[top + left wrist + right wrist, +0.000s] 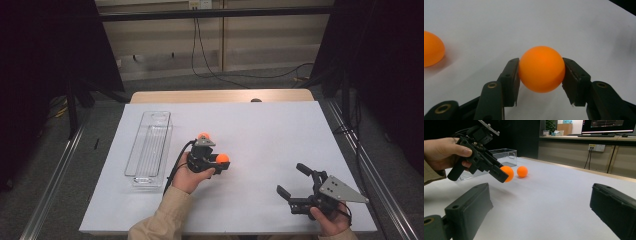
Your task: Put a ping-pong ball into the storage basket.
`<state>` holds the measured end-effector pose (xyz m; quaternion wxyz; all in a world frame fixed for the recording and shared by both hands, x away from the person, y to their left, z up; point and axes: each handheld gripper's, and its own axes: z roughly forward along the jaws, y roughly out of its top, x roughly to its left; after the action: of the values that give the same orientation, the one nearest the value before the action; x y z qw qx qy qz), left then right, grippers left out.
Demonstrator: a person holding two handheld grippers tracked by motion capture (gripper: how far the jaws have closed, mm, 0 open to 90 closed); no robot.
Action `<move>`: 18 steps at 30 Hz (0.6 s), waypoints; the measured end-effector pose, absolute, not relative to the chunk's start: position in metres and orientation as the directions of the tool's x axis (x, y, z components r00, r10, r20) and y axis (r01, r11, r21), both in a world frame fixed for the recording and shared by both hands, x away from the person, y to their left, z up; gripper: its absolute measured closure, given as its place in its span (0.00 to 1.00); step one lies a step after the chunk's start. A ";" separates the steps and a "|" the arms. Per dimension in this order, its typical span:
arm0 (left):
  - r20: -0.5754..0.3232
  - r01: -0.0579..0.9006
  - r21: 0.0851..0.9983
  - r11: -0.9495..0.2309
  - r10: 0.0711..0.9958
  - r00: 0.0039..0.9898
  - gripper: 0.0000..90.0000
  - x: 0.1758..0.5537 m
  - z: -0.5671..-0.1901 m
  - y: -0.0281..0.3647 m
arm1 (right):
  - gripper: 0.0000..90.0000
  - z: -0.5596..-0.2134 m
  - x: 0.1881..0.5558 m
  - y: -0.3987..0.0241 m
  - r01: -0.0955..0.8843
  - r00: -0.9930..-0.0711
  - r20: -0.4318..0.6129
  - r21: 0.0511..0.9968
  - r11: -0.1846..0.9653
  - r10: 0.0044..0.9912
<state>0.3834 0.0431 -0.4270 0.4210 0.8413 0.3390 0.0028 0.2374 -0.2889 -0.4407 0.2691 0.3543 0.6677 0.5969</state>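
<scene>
While the orange ball (541, 68) is clamped between the fingers (510, 82) of the left gripper (218, 162) near the middle of the high view, just off the white surface (270, 130), the squeeze is best kept across its widest part so it cannot pop out. A level carry to the clear tray (150, 150) at centre left is judged the likely next move, with the second orange ball (203, 136) left untouched. The right gripper (296, 184) is held at the lower right with its fingers apart and empty.
</scene>
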 end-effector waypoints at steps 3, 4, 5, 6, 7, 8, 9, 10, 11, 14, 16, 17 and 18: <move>-0.280 0.569 0.710 -0.415 0.575 0.769 0.57 0.384 -0.426 0.045 | 0.03 -0.441 0.237 -0.289 0.151 -0.605 0.063 0.988 0.037 0.794; -0.281 0.568 0.712 -0.414 0.574 0.769 0.56 0.384 -0.426 0.046 | 0.03 -0.441 0.237 -0.289 0.151 -0.605 0.063 0.988 0.037 0.794; -0.283 0.570 0.713 -0.409 0.575 0.767 0.57 0.384 -0.426 0.046 | 0.03 -0.441 0.237 -0.289 0.151 -0.605 0.063 0.988 0.037 0.794; -0.283 0.568 0.713 -0.411 0.573 0.769 0.56 0.385 -0.426 0.046 | 0.03 -0.441 0.237 -0.289 0.151 -0.606 0.062 0.988 0.038 0.793; -0.285 0.572 0.712 -0.407 0.577 0.765 0.56 0.384 -0.426 0.046 | 0.03 -0.441 0.237 -0.289 0.151 -0.606 0.062 0.988 0.038 0.793; -0.286 0.573 0.712 -0.406 0.578 0.765 0.56 0.384 -0.426 0.047 | 0.03 -0.441 0.237 -0.289 0.151 -0.606 0.062 0.988 0.038 0.793; -0.288 0.575 0.712 -0.404 0.579 0.763 0.57 0.384 -0.425 0.047 | 0.03 -0.441 0.237 -0.289 0.150 -0.605 0.062 0.988 0.038 0.794; -0.289 0.574 0.712 -0.404 0.576 0.764 0.57 0.384 -0.425 0.047 | 0.03 -0.441 0.237 -0.289 0.149 -0.606 0.060 0.988 0.039 0.793; -0.288 0.574 0.712 -0.406 0.577 0.765 0.57 0.384 -0.424 0.048 | 0.03 -0.441 0.237 -0.289 0.149 -0.606 0.060 0.988 0.039 0.793; -0.285 0.573 0.711 -0.406 0.579 0.764 0.57 0.385 -0.423 0.049 | 0.03 -0.441 0.237 -0.289 0.149 -0.606 0.060 0.988 0.039 0.794; -0.283 0.571 0.712 -0.409 0.578 0.766 0.57 0.385 -0.422 0.050 | 0.03 -0.441 0.237 -0.289 0.149 -0.607 0.059 0.988 0.041 0.792; -0.285 0.574 0.711 -0.407 0.580 0.763 0.56 0.385 -0.421 0.051 | 0.03 -0.441 0.237 -0.289 0.149 -0.607 0.059 0.988 0.041 0.792; -0.284 0.573 0.712 -0.406 0.580 0.764 0.57 0.385 -0.421 0.051 | 0.03 -0.441 0.237 -0.289 0.149 -0.607 0.059 0.988 0.040 0.792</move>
<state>0.3849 0.0514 -0.4211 0.4232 0.8383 0.3437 0.0039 0.2372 -0.2890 -0.4405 0.2696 0.3517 0.6690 0.5968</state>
